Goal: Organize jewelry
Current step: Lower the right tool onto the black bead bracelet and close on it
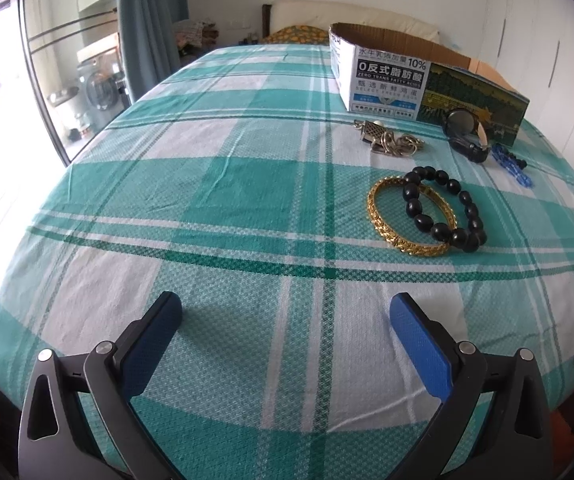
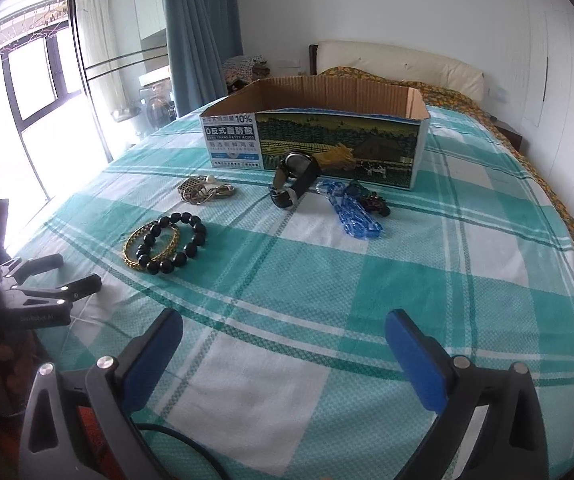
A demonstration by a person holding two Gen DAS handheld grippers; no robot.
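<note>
On the plaid bedspread [image 1: 207, 200] a gold bracelet [image 1: 379, 216] [image 2: 129, 254] lies partly under a black bead bracelet [image 1: 459, 236] [image 2: 167, 267]. Farther back lie a silver chain with a pendant [image 1: 391, 142] [image 2: 203, 192], a black watch [image 1: 463, 128] [image 2: 297, 178] and a blue bead chain [image 1: 511, 164] [image 2: 351, 216]. Behind them stands an open cardboard box [image 1: 387, 80] [image 2: 339, 140]. My left gripper [image 1: 285, 308] [image 2: 80, 268] is open and holds nothing, near the bed's front left. My right gripper [image 2: 284, 322] is open too, above bare cloth in front of the jewelry.
A small dark red item [image 2: 375, 202] sits beside the blue chain. Pillows and a headboard [image 2: 399, 60] are at the far end, a white wall to the right, and a window with a blue curtain [image 2: 199, 32] to the left. A black cable [image 2: 175, 432] runs under my right gripper.
</note>
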